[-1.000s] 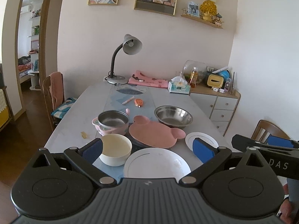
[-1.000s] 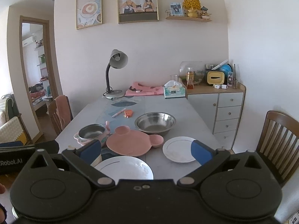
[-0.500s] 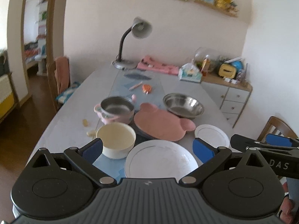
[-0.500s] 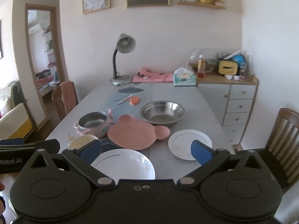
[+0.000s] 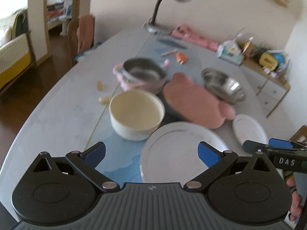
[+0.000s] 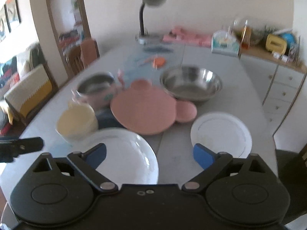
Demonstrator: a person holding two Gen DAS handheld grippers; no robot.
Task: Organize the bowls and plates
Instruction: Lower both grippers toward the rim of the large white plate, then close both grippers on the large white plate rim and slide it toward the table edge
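Observation:
On the grey table stand a cream bowl [image 5: 136,113], a big white plate [image 5: 178,149], a pink bear-shaped plate [image 5: 193,99], a small white plate [image 5: 249,128], a steel bowl [image 5: 224,85] and a steel bowl in a pink holder [image 5: 143,74]. My left gripper [image 5: 151,152] is open and empty, above the near table edge, just short of the cream bowl and big plate. My right gripper [image 6: 149,153] is open and empty, between the big white plate [image 6: 126,153] and the small white plate [image 6: 220,132]. The pink plate [image 6: 144,107] and steel bowl [image 6: 191,84] lie beyond.
A desk lamp [image 5: 172,3], a pink cloth [image 5: 195,38] and a tissue box [image 5: 230,52] stand at the table's far end. A sideboard [image 6: 278,76] is at the right. Chairs stand at the left [image 6: 82,55]. Small crumbs [image 5: 101,92] lie left of the bowls.
Both grippers have moved forward and tilted down toward the dishes, which now look larger and closer. Both stay open. No dish has moved.

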